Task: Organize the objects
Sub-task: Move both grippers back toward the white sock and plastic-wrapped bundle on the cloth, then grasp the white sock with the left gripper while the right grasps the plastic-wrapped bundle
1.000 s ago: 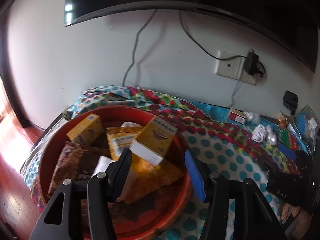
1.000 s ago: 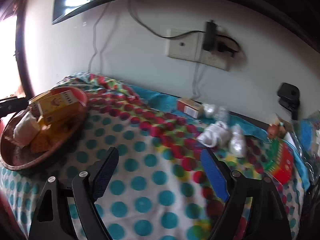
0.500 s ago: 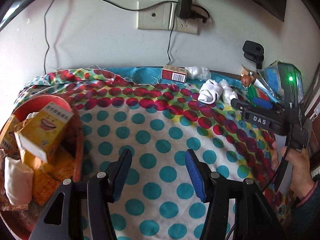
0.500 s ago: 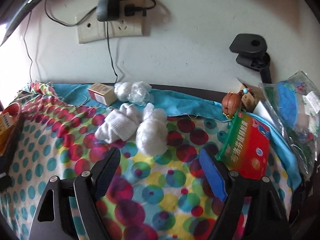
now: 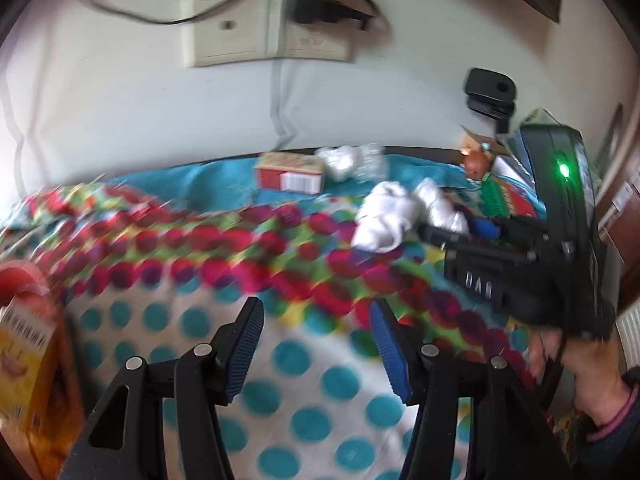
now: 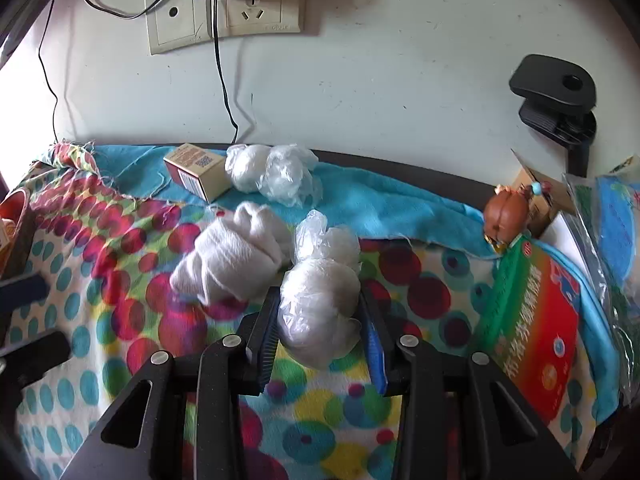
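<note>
Left wrist view (blurred). The left gripper [image 5: 316, 344] stands at lower centre, its jaws wide apart with nothing between them, over a polka-dot tablecloth [image 5: 224, 264]. At the left edge sit part of a red round basin [image 5: 20, 280] and a yellow carton [image 5: 24, 352] in it. At the right edge a hand [image 5: 580, 376] grips the black body of the other gripper. A rolled white cloth bundle [image 5: 384, 216] lies in the upper right centre; a small red-and-tan box [image 5: 290, 172] lies behind it, near the wall.

Right wrist view. The right gripper [image 6: 320, 324], at lower centre, has just been closing; its blue pads now press both sides of a white wad wrapped in clear plastic film [image 6: 320, 296] resting on the tablecloth. The cloth bundle touches the wad on the left. Behind them, a second plastic-wrapped wad [image 6: 272, 172] lies just beside the small box. A red-and-green flat carton [image 6: 532, 312] lies at right, with a brown round ornament [image 6: 506, 212] above it.
</note>
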{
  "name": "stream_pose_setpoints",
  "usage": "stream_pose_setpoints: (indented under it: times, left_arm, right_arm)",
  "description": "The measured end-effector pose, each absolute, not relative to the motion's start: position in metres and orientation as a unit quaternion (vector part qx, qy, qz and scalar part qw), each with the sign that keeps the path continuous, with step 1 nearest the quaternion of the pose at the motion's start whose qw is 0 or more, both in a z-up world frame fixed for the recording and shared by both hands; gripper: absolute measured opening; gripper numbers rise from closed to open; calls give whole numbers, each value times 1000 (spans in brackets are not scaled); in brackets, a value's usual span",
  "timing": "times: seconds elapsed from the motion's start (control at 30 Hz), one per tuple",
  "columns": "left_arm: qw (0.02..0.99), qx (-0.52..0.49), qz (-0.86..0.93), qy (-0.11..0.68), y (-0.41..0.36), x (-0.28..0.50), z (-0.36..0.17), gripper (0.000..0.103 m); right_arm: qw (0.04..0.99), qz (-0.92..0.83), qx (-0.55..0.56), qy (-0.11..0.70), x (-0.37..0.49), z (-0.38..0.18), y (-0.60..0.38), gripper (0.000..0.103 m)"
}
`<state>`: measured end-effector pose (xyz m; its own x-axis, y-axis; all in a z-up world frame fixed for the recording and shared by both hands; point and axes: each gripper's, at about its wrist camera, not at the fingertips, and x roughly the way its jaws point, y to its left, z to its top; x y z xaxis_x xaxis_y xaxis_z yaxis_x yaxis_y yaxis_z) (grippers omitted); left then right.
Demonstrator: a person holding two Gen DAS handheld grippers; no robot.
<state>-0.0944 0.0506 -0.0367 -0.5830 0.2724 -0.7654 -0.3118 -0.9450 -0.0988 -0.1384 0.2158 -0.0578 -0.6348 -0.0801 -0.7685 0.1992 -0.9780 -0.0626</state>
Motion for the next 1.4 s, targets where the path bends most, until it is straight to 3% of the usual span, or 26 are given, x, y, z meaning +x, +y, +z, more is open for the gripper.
stream_pose_setpoints:
  times: [0.37, 0.6, 0.8, 0.9, 0.93, 1.13, 1.4]
  left_arm:
    - [234, -424, 871, 82, 120, -141, -57, 57]
    - [200, -437, 875, 61, 126, -169, -70, 57]
    - [187, -415, 884, 108, 137, -161, -71, 57]
    - [195, -421, 882, 77, 130, -160, -71, 35]
    - [185, -419, 886, 76, 129, -157, -70, 32]
    - [141, -406, 898, 93, 124, -138, -67, 29]
    - [108, -420, 899, 56, 109, -141, -70, 29]
  right_arm:
    - [60, -898, 433, 42, -117, -61, 241, 35]
    - [58, -899, 433, 36, -117, -60, 250, 35]
    - [58, -899, 433, 39, -116, -60, 248, 35]
    - [58, -899, 432, 49, -115, -60, 248, 35]
    - [60, -899, 432, 50, -115, -60, 247, 35]
    - [68, -898, 431, 55, -118, -63, 239, 35]
    - [70, -897, 432, 52, -119, -63, 238, 35]
